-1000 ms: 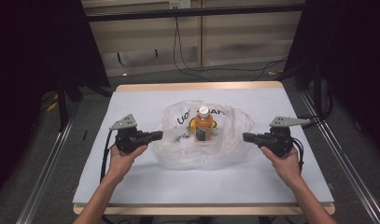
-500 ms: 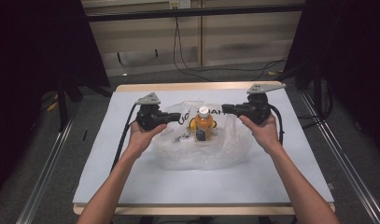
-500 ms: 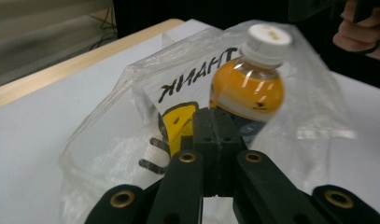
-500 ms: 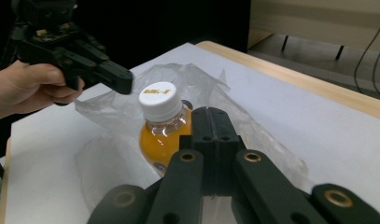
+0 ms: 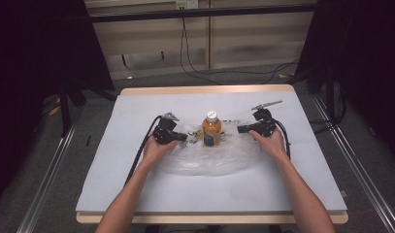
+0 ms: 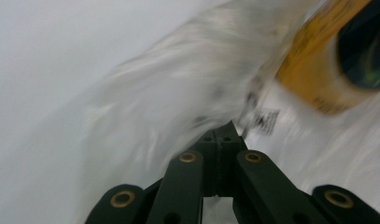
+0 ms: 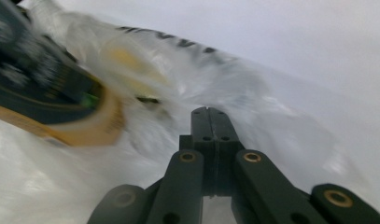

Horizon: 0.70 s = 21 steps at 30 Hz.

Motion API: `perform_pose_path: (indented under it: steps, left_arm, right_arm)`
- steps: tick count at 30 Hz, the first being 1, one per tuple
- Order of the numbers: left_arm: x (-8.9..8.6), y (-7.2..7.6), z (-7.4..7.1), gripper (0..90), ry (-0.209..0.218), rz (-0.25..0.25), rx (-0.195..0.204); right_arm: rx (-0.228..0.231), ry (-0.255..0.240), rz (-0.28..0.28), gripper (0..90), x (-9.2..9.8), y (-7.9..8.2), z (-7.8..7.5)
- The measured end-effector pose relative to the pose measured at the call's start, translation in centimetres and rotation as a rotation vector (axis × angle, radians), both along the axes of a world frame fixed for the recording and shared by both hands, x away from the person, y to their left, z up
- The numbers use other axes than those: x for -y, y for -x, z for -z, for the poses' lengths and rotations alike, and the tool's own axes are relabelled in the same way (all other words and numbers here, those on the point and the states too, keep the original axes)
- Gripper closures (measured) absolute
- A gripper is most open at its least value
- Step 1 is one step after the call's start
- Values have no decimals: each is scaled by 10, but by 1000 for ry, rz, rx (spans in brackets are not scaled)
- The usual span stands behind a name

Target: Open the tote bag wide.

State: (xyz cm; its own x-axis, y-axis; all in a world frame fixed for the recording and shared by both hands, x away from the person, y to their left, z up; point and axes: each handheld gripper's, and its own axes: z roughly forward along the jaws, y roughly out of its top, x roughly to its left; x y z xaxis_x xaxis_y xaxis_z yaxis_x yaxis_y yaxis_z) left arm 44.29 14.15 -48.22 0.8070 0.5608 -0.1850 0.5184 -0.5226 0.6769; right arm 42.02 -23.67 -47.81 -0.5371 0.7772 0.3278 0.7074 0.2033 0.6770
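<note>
Your left claw (image 5: 181,138) and right claw (image 5: 242,129) are both fully closed, jaws pressed together; the gripper views do not resolve whether bag film is pinched between them. Each tip rests at the crumpled clear plastic bag (image 5: 209,158) on the desk (image 5: 137,184), one on either side. The orange drink bottle (image 5: 211,129) stands upright between them, on the bag's rear part.

Worktop (image 5: 137,184) pale grey-white sheet over wooden board, wood edge visible at far and near sides; black cables (image 5: 195,58) hang down light panelled wall (image 5: 248,46) behind, trail across grey floor (image 5: 112,92); metal rails (image 5: 47,194) run along floor both sides of worktop; dark curtains (image 5: 35,63) flank scene.
</note>
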Motion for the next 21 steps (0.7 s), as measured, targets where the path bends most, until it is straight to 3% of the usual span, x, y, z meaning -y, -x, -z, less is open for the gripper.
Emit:
perform_pose_path:
  steps: [4, 6, 9, 11, 12, 17, 19, 21]
  left_arm:
    - [-19, 4, 1, 900, -10, -35, 46]
    - [-27, 6, 2, 900, 4, -45, 33]
    - [-36, 10, 0, 900, -19, -44, 41]
    - [-39, 12, -1, 900, -42, -34, 57]
    - [-40, 13, 0, 900, -32, -33, 64]
    - [-41, 17, -3, 900, -50, -45, 62]
    - [-41, 18, -6, 900, -18, -40, 72]
    - [-44, 17, -15, 900, 49, -58, 79]
  right_arm:
    - [-14, 13, 25, 900, 12, 5, 12]
    - [4, 19, 28, 900, 18, 9, 13]
    - [19, 49, 39, 900, 27, 14, 12]
    - [31, 71, 47, 900, 33, 18, 11]
    - [39, 86, 44, 900, 34, 20, 10]
    - [55, 130, 31, 900, 33, 24, 8]
    - [61, 128, 27, 900, 33, 23, 4]
    - [86, 92, 17, 900, 33, 22, -5]
